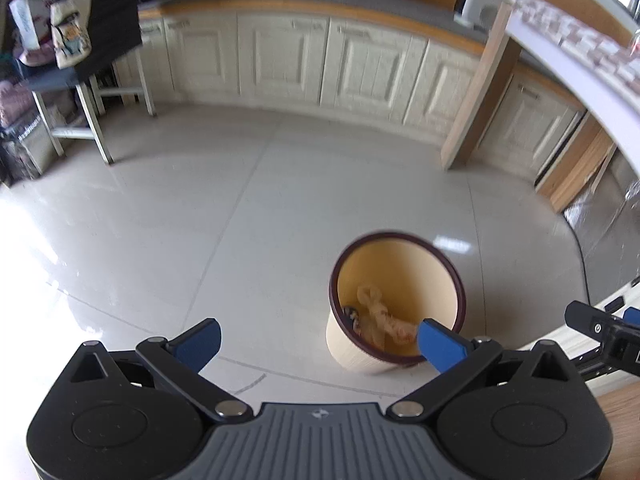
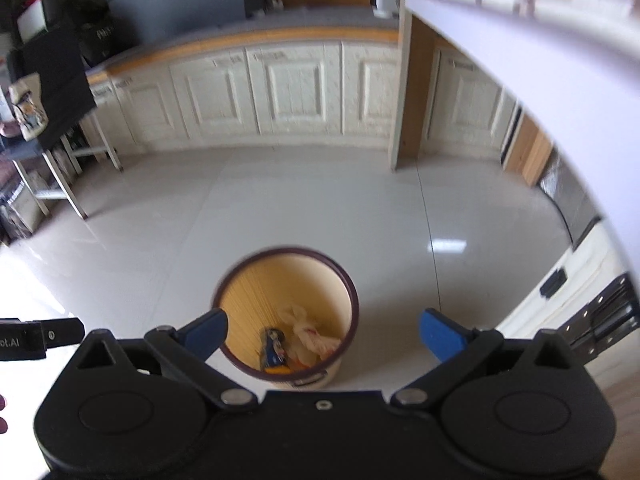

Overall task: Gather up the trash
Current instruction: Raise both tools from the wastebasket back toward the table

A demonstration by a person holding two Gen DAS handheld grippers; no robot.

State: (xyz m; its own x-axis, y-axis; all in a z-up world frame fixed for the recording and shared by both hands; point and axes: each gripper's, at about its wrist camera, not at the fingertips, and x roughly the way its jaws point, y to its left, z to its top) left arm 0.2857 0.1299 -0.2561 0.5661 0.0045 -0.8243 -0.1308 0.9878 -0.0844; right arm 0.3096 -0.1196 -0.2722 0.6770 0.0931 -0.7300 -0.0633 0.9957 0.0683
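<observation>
Bin position decides the coming move: one round cream plastic wastebasket with a dark maroon rim (image 2: 286, 312) stands upright on the pale glossy tiled floor (image 1: 200, 220), its long axis vertical and its mouth open upward. In the right wrist view it lies straight ahead of and below the right gripper (image 2: 323, 330), between the lines of the two blue fingertips (image 2: 438, 334), slightly to the left of centre. In the left wrist view the same basket (image 1: 396, 304) sits off to the right, partly hidden behind the right-hand blue pad (image 1: 438, 344) of the left gripper (image 1: 318, 340). The right gripper is therefore judged to be the better aligned of the two, and probably the nearer.

Both grippers are held with their fingers spread wide apart, and nothing is carried between either pair.

Inside the basket two pieces of trash can be counted: one crumpled pale translucent plastic bag (image 2: 310, 334) toward the right, and one dark blue printed wrapper or packet (image 2: 274, 350) just left of it, touching it. A small yellow patch beneath the packet may be a third item, though blur makes this uncertain.

No loose trash is seen on the floor in either view. One run of cream panelled cabinets (image 1: 280, 56) lines the far wall, and one white-legged table (image 1: 84, 116) stands at the far left.
</observation>
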